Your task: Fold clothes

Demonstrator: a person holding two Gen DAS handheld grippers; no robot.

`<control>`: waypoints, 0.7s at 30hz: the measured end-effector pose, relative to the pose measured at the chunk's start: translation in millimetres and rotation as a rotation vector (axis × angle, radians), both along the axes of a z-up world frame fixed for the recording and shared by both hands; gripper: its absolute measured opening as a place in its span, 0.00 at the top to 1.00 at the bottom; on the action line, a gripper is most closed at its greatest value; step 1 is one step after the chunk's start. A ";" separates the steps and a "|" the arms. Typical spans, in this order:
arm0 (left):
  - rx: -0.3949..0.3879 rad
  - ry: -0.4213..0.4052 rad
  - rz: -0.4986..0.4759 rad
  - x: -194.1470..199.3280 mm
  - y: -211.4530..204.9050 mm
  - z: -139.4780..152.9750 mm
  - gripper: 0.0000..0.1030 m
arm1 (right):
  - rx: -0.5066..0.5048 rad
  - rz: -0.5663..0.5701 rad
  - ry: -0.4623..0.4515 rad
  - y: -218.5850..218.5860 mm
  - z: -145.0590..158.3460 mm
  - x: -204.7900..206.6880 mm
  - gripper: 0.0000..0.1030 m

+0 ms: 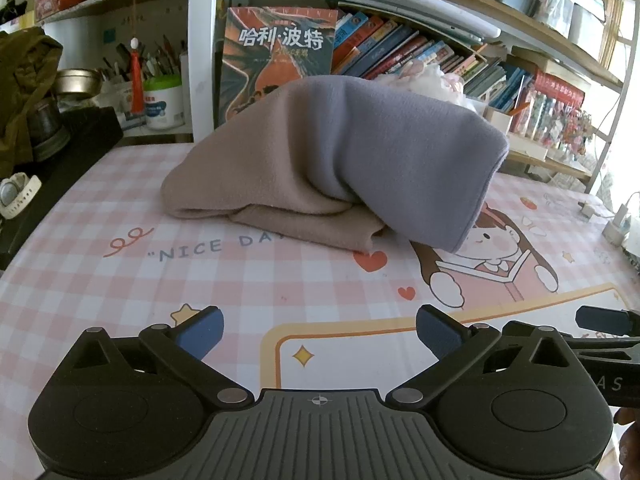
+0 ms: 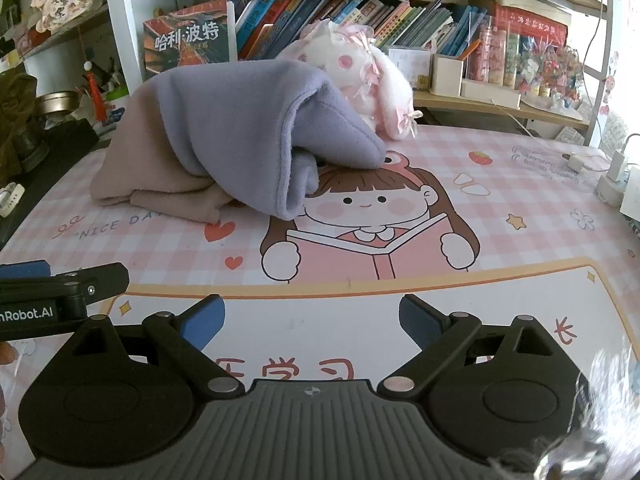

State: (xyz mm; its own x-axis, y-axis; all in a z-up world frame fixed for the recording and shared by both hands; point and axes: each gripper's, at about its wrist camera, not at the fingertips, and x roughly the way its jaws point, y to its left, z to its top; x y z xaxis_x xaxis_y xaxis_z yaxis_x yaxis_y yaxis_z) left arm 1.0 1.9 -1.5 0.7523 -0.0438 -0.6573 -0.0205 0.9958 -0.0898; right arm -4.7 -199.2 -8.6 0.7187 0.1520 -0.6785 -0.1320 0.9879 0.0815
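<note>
We note left gripper [image 1: 318, 334] and right gripper [image 2: 312, 320] both wide, holding nothing; crumpled pink-purple garment [image 1: 320, 160] lies far, apart from both, on checked mat [image 1: 120, 280].

Can't really see under the heaped garment [image 1: 332, 160], folds bury whatever's inside, plus part of the "NICE DAY" print on the mat [image 2: 520, 248]. Plush toy [image 2: 360, 76] half hidden behind it. Other gripper's body chopped off by the frame edge. Glare smear bottom right in right wrist view, unreadable.
</note>
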 end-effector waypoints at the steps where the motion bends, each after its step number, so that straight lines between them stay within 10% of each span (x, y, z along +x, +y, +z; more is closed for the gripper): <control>1: 0.000 0.000 0.000 0.0 0.0 -0.1 0.00 | 0.000 0.000 0.001 0.1 -0.2 0.0 0.08; 21: 0.002 0.005 -0.001 1.0 1.6 -0.4 0.00 | 0.001 0.000 0.009 1.4 -0.6 0.1 0.08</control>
